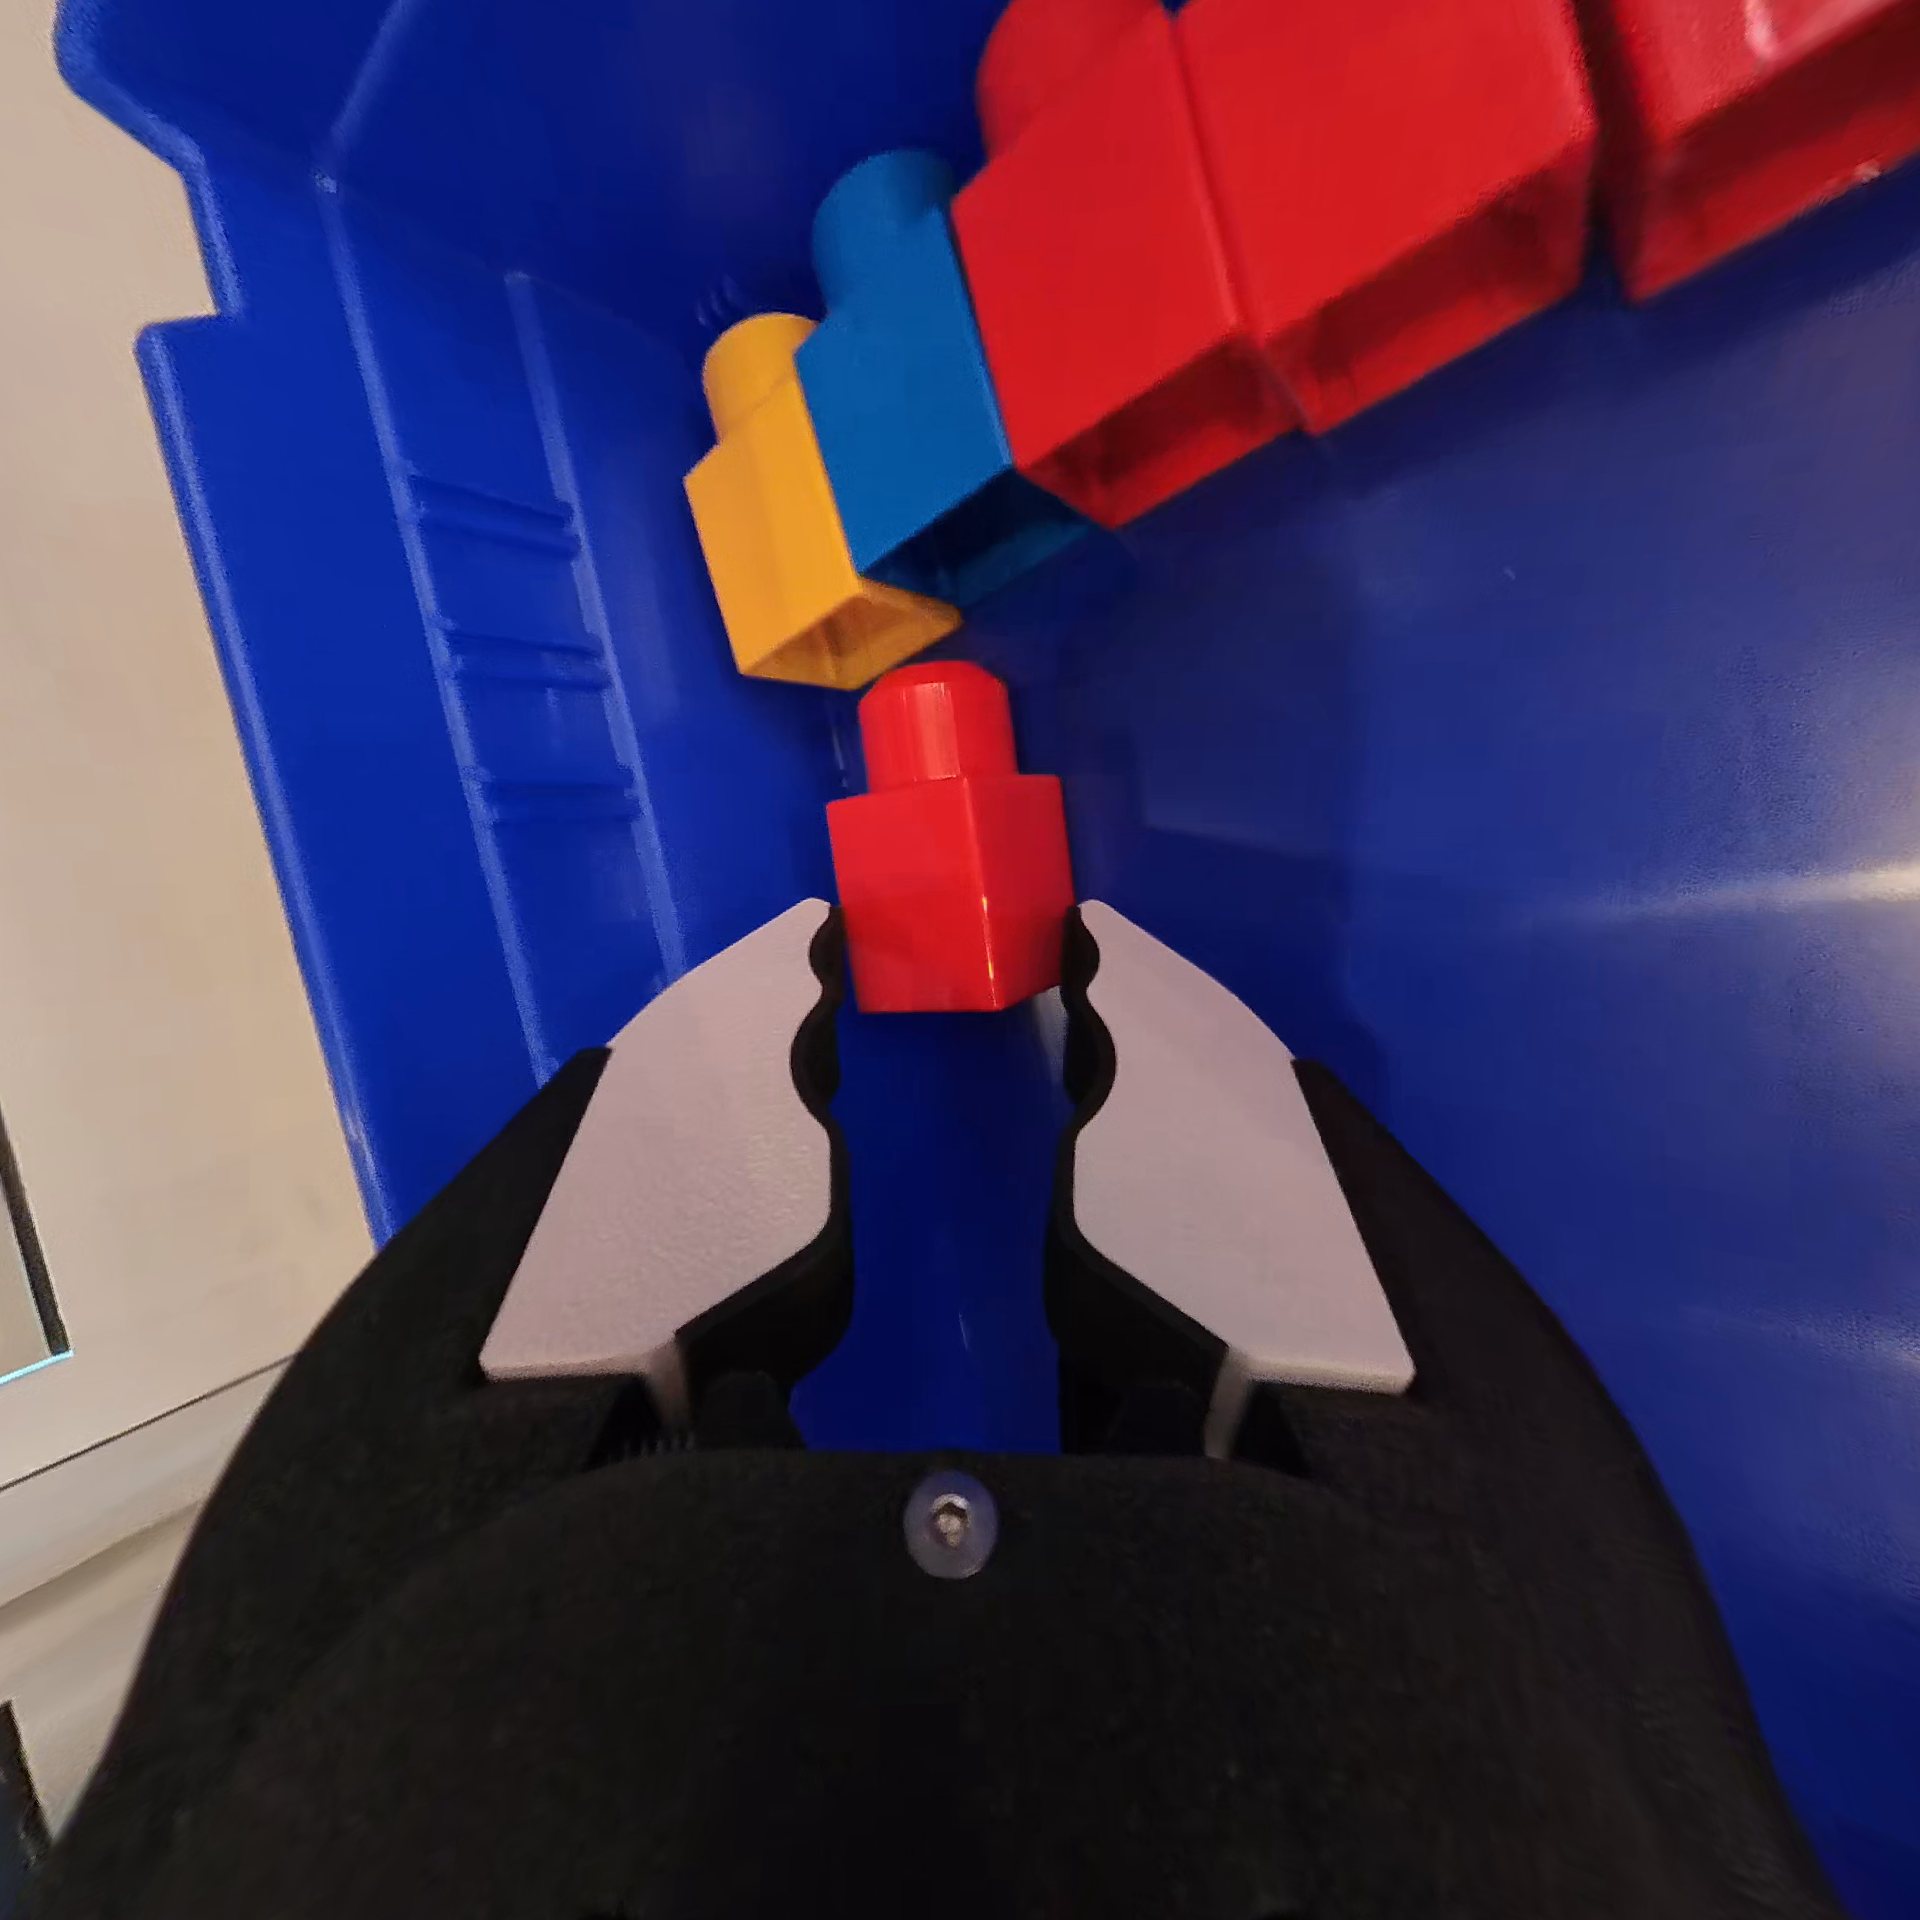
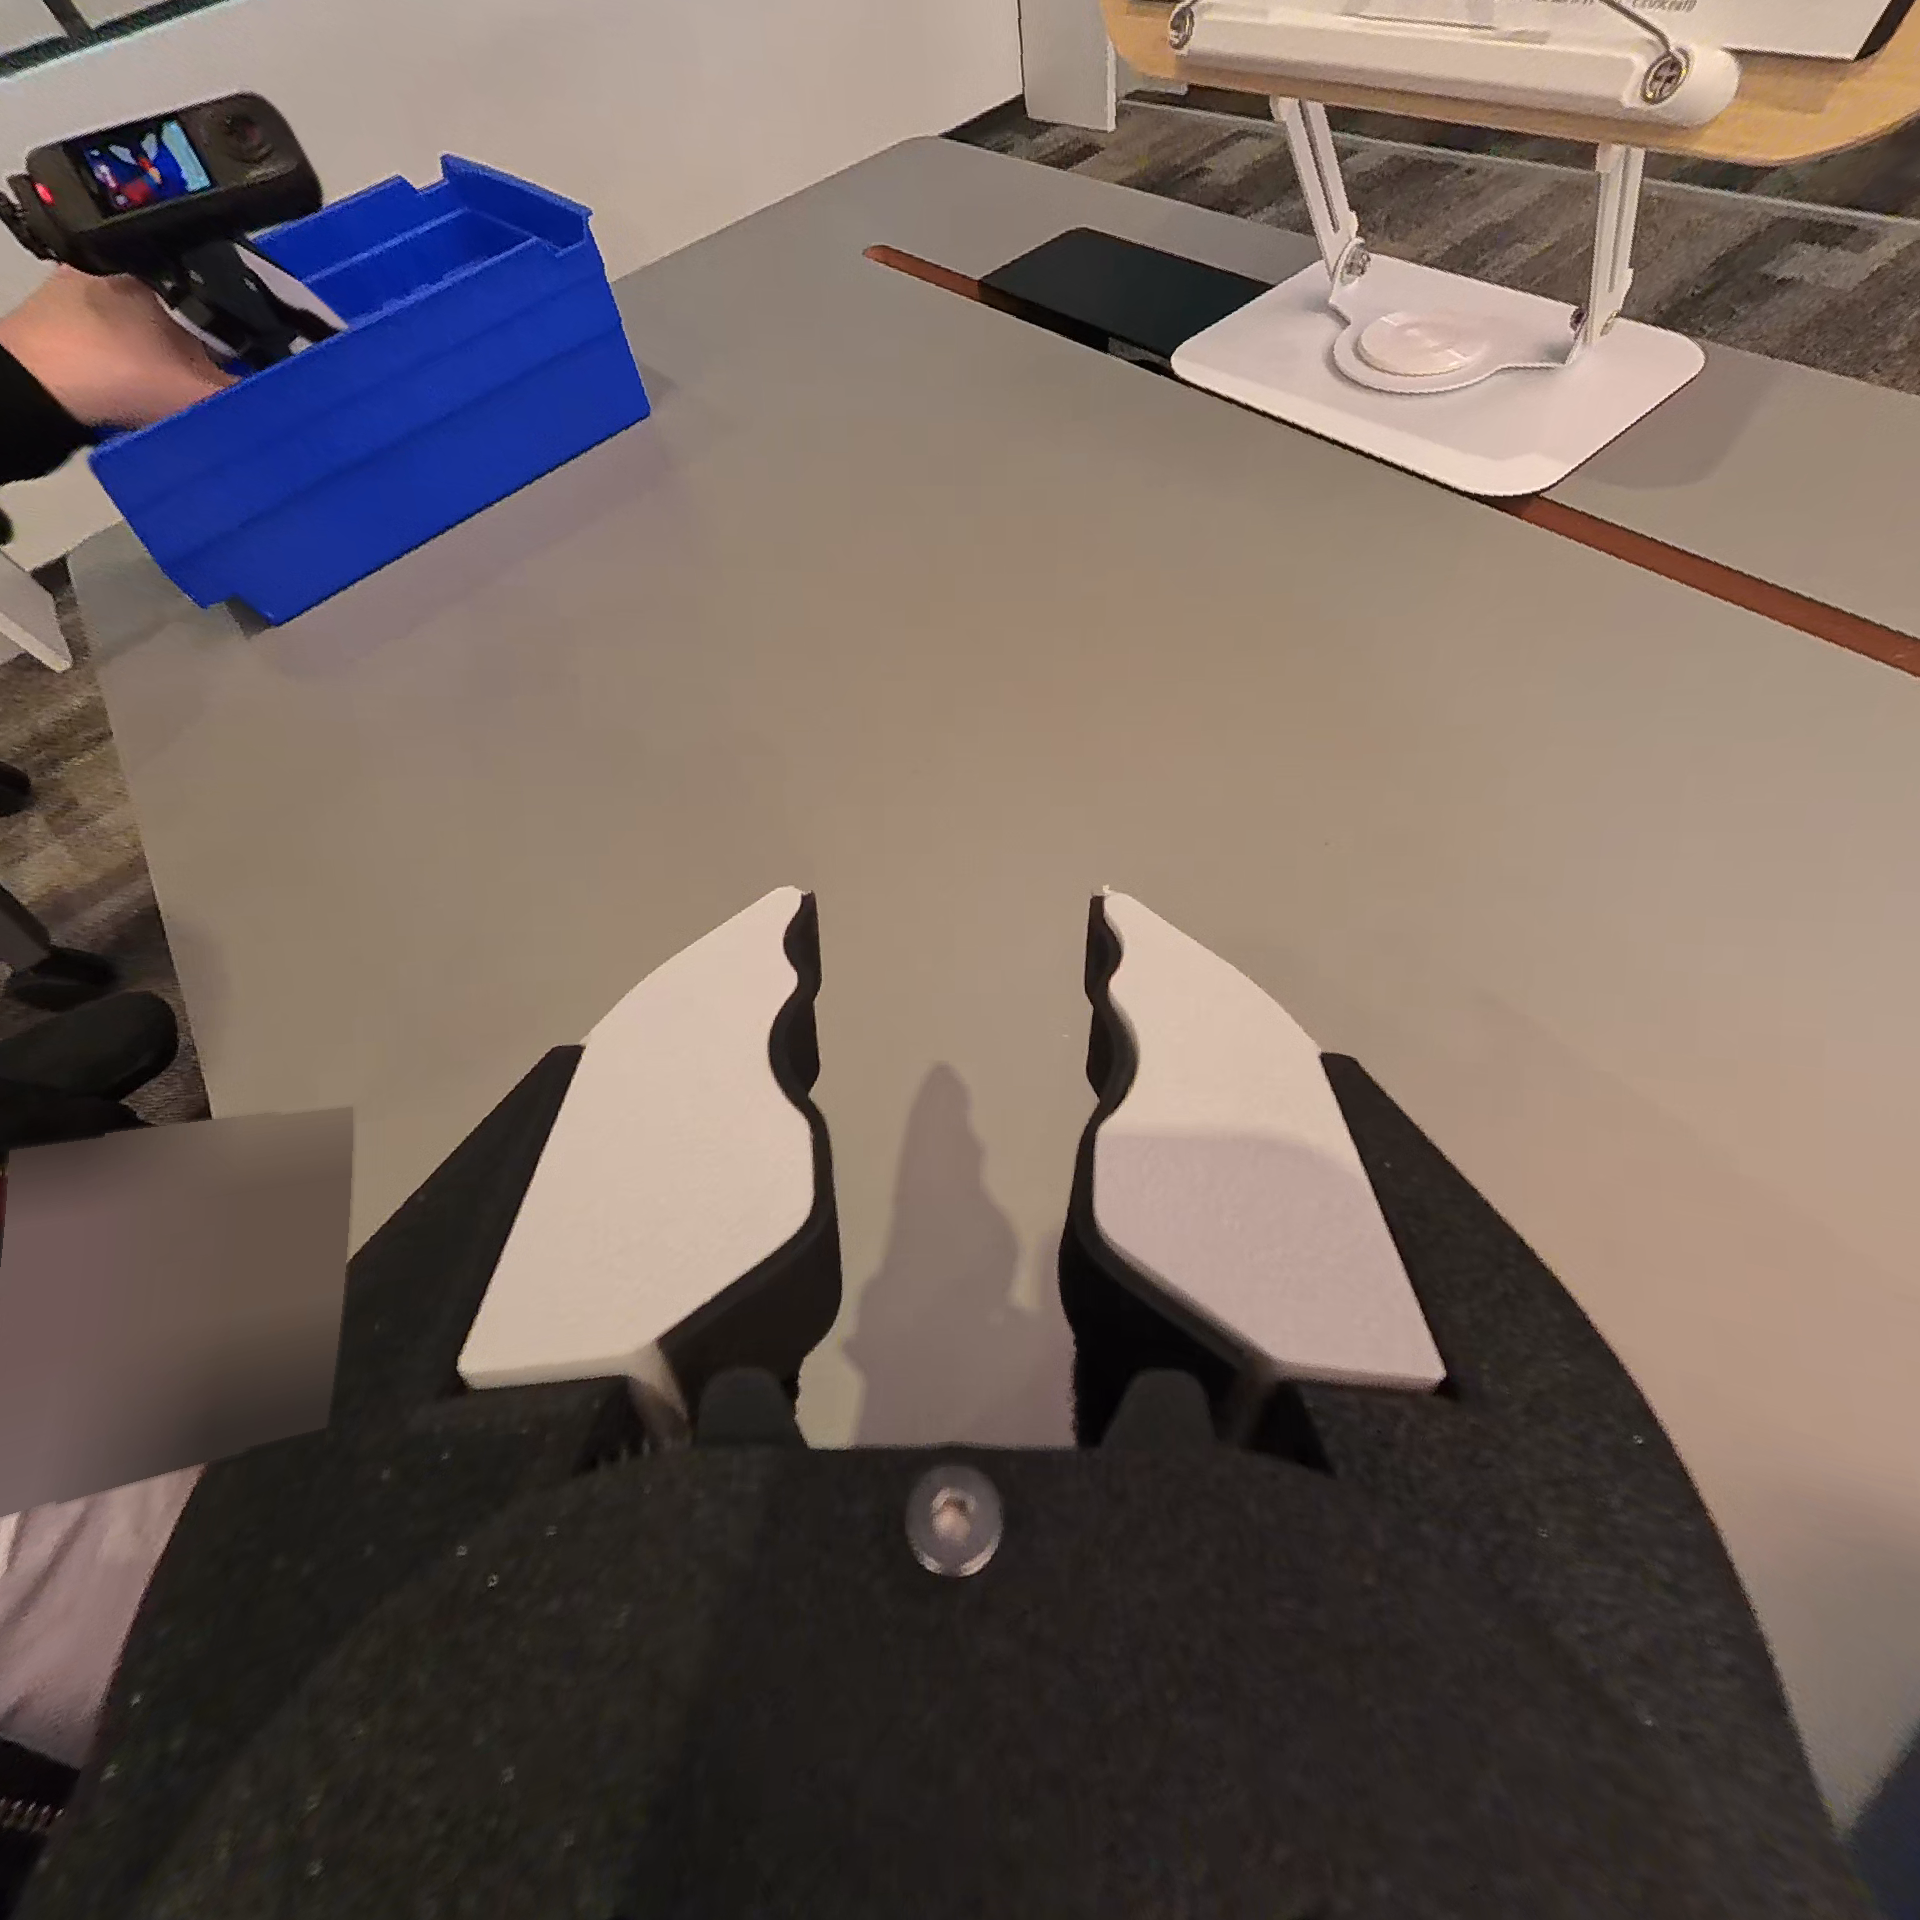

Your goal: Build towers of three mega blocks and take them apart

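Observation:
My left gripper point(image 1: 951, 925) is inside the blue bin point(image 1: 1455, 935) and is shut on a small red block point(image 1: 940, 883), stud pointing away from me. Just beyond it lie a yellow block point(image 1: 779, 540), a blue block point(image 1: 904, 395) and several red blocks point(image 1: 1247, 229) in a row on the bin floor. My right gripper point(image 2: 951, 914) is open and empty above the grey table point(image 2: 1039, 623). In the right wrist view the left gripper point(image 2: 249, 312) reaches into the blue bin point(image 2: 416, 436) at the far left.
A white tablet stand point(image 2: 1455, 364) stands at the table's back right beside a dark panel point(image 2: 1122, 281). A person's hand point(image 2: 94, 353) holds the left gripper. The bin's ribbed wall point(image 1: 499, 623) is close on the left.

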